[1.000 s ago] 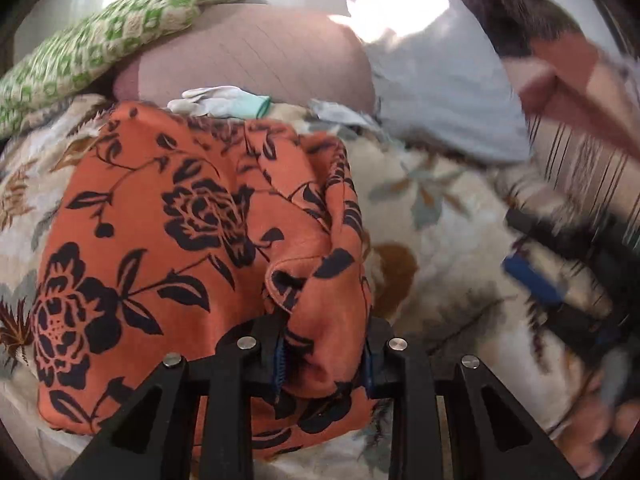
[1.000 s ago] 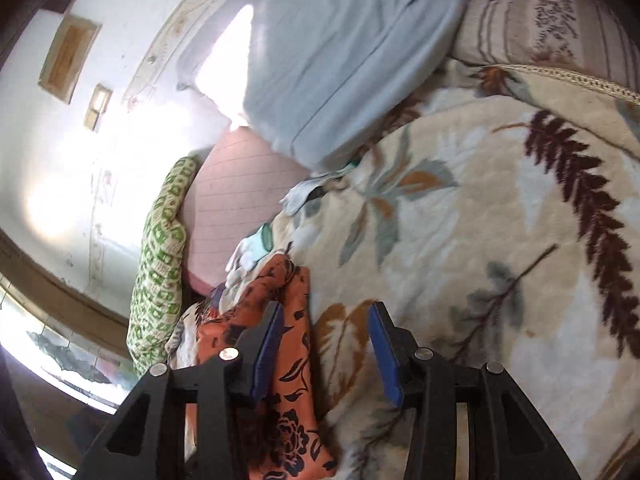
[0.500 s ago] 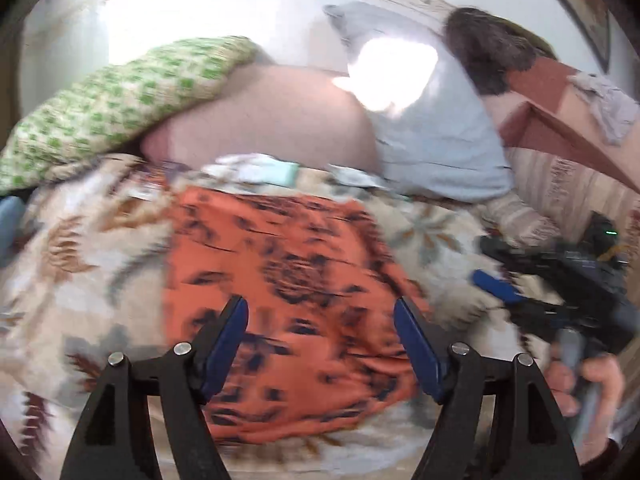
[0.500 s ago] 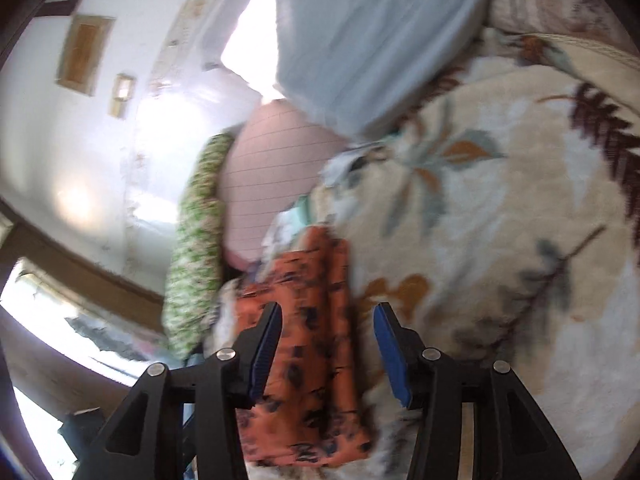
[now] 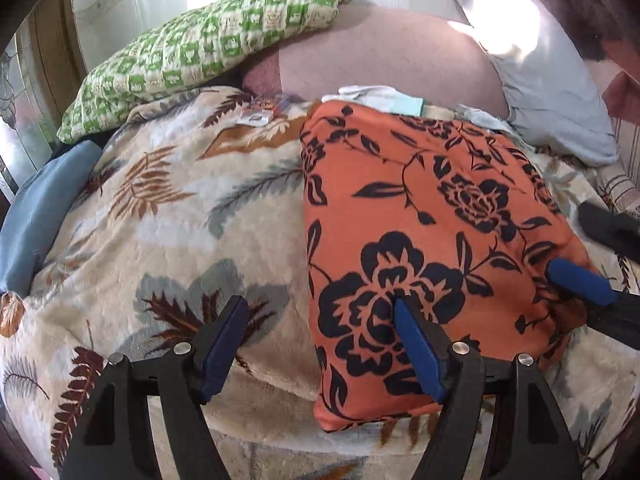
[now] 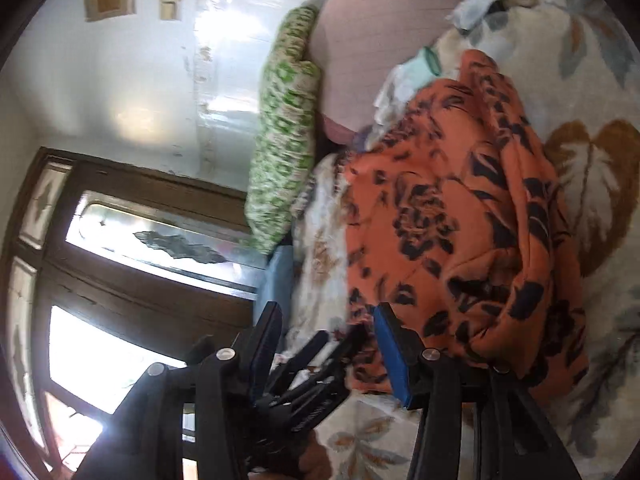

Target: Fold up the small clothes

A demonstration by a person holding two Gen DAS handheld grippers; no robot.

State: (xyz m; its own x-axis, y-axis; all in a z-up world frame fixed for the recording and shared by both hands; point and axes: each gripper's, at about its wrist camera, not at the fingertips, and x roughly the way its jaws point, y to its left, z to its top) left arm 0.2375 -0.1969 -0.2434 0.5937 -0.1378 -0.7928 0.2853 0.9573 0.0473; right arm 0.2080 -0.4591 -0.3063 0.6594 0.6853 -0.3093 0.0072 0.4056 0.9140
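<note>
Left wrist: left gripper (image 5: 320,344) fingers now spread, orange garment (image 5: 432,240) released onto blanket (image 5: 180,220); right gripper (image 6: 328,354) open

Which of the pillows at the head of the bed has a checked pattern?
The green-and-cream pillow, leaning on top at the left. The pink one beneath it and the pale blue one on the right are plain.
</note>
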